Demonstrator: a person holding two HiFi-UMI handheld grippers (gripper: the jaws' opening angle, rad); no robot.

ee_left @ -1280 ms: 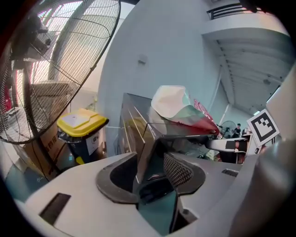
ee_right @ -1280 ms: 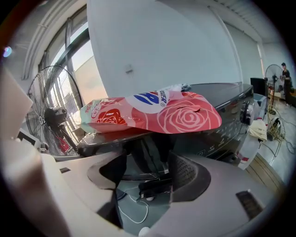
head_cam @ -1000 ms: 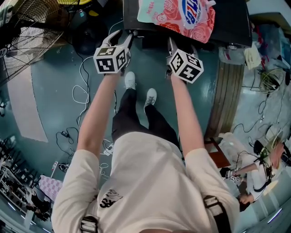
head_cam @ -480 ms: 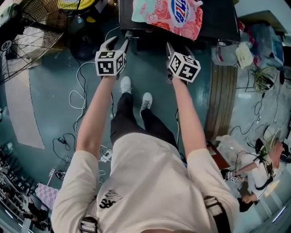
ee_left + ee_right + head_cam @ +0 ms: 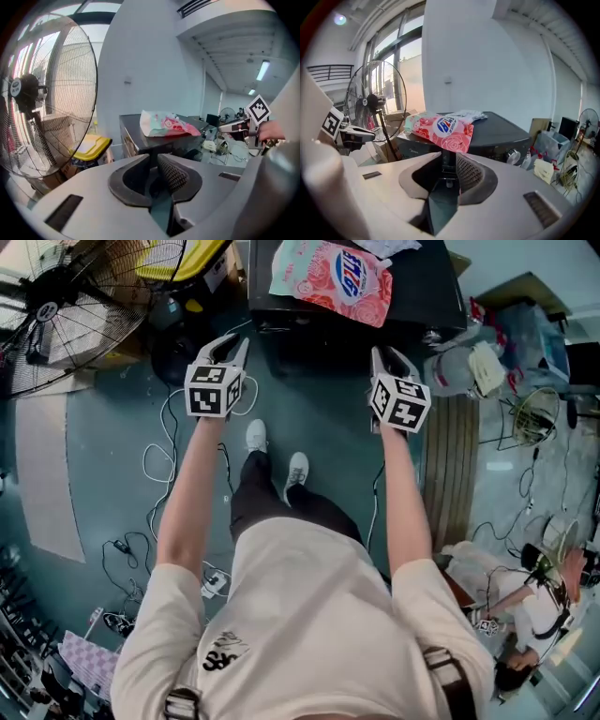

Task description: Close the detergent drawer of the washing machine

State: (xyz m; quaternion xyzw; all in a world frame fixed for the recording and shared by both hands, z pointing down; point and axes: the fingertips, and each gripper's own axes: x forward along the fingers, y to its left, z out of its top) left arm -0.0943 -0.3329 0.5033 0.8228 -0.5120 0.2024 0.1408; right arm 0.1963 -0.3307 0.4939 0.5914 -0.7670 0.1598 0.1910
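1. the left gripper [image 5: 227, 345] and right gripper [image 5: 392, 360] hang just in front of the washing machine [image 5: 412, 296], touching nothing; both pairs of jaws are closing with nothing between them.
2. the detergent drawer belongs to the machine's front face, under the detergent pouch [image 5: 330, 277]; nothing juts out there that i can make out, so i judge it pushed in.
3. the machine lies straight ahead of both grippers; any further push would run into its front, and the left gripper is nearer its pouch side.

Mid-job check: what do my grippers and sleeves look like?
Both the left gripper and right gripper have pale grey bodies, dark ribbed pads, and a white cube with black square markers. Their jaws are closing on nothing. The person wears a cream short-sleeved T-shirt; forearms bare.
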